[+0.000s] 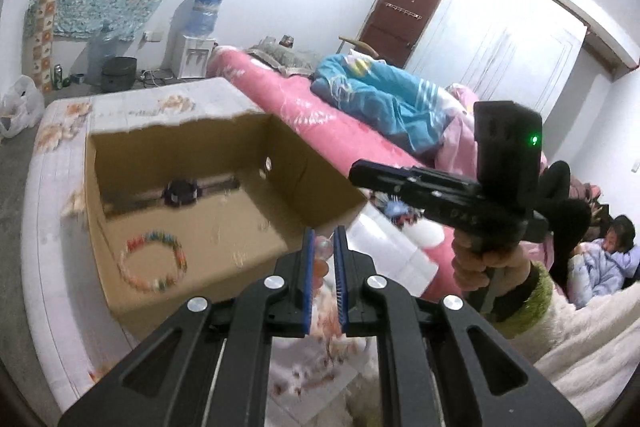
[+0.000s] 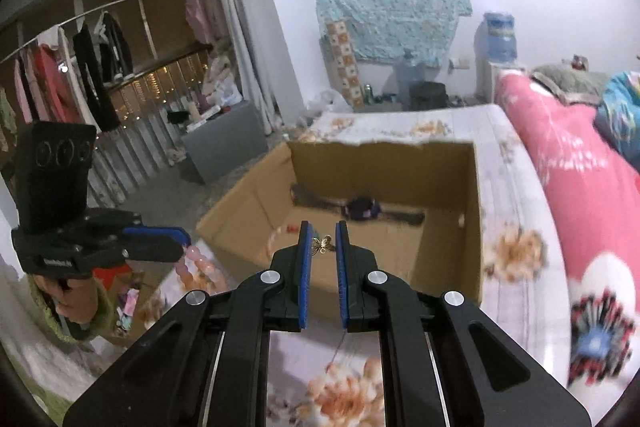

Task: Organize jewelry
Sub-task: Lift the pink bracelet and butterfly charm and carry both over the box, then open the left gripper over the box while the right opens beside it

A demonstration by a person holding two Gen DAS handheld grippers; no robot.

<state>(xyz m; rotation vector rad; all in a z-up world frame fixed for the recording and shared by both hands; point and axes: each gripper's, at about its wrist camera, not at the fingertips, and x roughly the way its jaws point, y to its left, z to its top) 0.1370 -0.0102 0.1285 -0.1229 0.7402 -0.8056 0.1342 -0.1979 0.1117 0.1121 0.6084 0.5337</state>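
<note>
We held pink beads (image 1: 323,254) pinched in the left claw (image 1: 324,247) and a gold butterfly charm (image 2: 322,244) pinched in the right claw (image 2: 323,241); the open box (image 2: 474,195) lay just beyond both.

Two grippers: the left gripper (image 1: 324,247) and the right gripper (image 2: 324,241). One cardboard box (image 1: 224,211), and inside it one wristwatch (image 1: 180,191) and one multicoloured bead bracelet (image 1: 154,259). One pink bead bracelet (image 2: 200,267) and one small gold butterfly pendant (image 2: 322,244). One water dispenser (image 1: 196,55), topped by one blue bottle (image 1: 206,11).
</note>
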